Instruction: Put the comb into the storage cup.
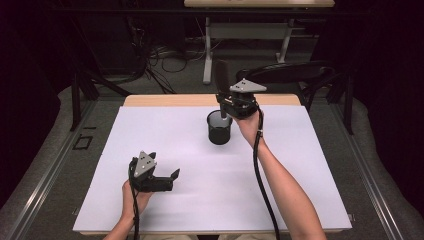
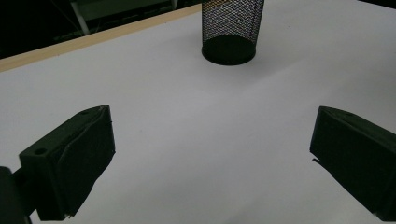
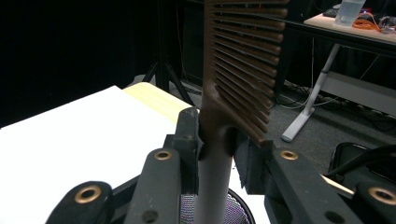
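One brown comb [image 3: 243, 70], light and stiff by the look, clamped at the neck in the right gripper [image 1: 226, 114], handle down over the black mesh cup [image 1: 220, 128] near the far edge of the white tabletop [image 1: 150, 135]. Slick handle, likely to pivot. Left gripper [image 1: 172, 176] spread wide, empty, toward the near-left corner. Ample open room around.

Brown comb [image 3: 243, 70] upright over mesh cup [image 1: 220, 128]
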